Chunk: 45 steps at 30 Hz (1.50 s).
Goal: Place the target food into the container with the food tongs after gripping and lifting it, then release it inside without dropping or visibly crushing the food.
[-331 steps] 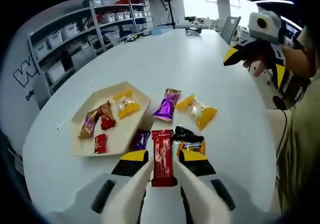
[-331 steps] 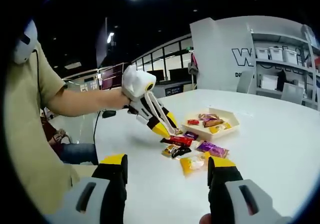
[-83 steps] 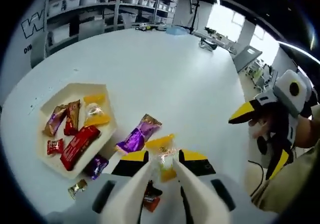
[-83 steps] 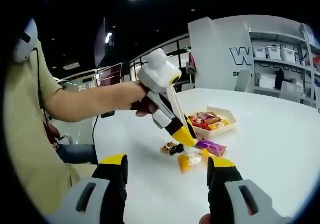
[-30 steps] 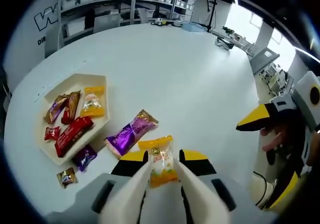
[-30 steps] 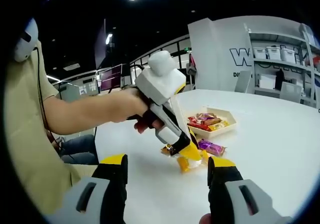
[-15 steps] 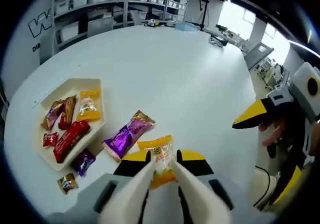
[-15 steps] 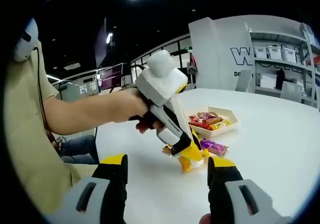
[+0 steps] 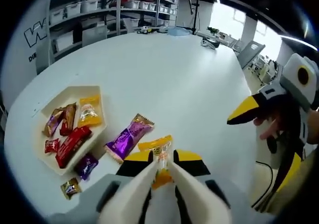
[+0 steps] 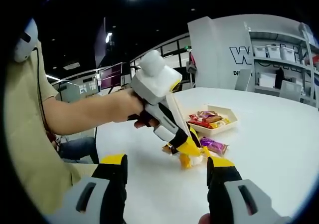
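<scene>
My left gripper (image 9: 160, 159) is shut on a yellow candy packet (image 9: 156, 145), whose top end sticks out past the yellow tips. In the right gripper view the left gripper (image 10: 191, 147) tilts down with the yellow packet (image 10: 185, 160) hanging from it, close over the white table. The cream tray (image 9: 56, 95) lies to the left with a red bar (image 9: 71, 145), a yellow packet and small wrappers in it. The same tray (image 10: 225, 121) sits beyond the gripper. My right gripper (image 10: 167, 160) stands open and holds nothing; it also shows at the right (image 9: 247, 112), held by a hand.
A purple packet (image 9: 126, 137) lies on the table just left of the held one, also seen as the purple packet (image 10: 213, 146). A small purple candy (image 9: 85, 165) and a gold one (image 9: 70, 188) lie near the tray's near side. Shelves with bins stand behind.
The left jaws have drawn tighter on the yellow packet, and the gripper has lifted slightly off the table. The right gripper has stayed where it was.
</scene>
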Tool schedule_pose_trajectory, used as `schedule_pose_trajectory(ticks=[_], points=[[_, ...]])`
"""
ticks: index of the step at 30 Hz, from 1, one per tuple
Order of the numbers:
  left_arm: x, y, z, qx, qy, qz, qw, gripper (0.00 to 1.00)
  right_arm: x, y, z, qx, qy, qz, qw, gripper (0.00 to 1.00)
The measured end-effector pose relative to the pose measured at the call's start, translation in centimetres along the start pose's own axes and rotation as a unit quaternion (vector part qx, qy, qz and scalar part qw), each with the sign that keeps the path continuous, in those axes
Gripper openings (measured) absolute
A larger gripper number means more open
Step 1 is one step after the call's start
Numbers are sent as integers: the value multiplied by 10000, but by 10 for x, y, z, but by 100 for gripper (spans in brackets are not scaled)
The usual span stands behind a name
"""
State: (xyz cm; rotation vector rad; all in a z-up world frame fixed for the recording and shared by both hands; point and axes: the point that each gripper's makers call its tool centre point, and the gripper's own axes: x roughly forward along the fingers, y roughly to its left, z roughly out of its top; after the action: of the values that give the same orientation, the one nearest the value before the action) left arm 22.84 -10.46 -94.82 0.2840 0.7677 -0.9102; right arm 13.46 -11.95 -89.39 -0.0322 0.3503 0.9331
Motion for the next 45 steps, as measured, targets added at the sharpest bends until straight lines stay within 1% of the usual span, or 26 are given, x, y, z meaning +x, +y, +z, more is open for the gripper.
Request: schedule_pose_trajectory(ticks=[4,7,18,25,31,35,38,45], points=[[-5,2,-1,12,-44,16,10000,15,0,0,-1,20,0,-9,10000,63],[-9,1,1,-51,-106,-55,9999,15,0,0,-2,26,0,-2,10000,63],[-26,8,8,-98,-224,-56,9997,15,0,0,-1,30,-22,-2,10000,63],[-43,16,23,-25,-400,33,9992,15,1,1,-1,21,-23,8,10000,63],[-59,34,37,-6,-584,182,9981,15,1,1,-1,19,-19,5,10000,63],[-68,49,43,50,-598,327,9977,15,2,2,-1,18,-16,18,10000,63],[-75,63,51,112,-645,489,9967,15,2,1,0,18,-29,20,10000,63],[-86,92,65,202,-644,722,9951,15,2,2,2,6,-48,25,10000,63]])
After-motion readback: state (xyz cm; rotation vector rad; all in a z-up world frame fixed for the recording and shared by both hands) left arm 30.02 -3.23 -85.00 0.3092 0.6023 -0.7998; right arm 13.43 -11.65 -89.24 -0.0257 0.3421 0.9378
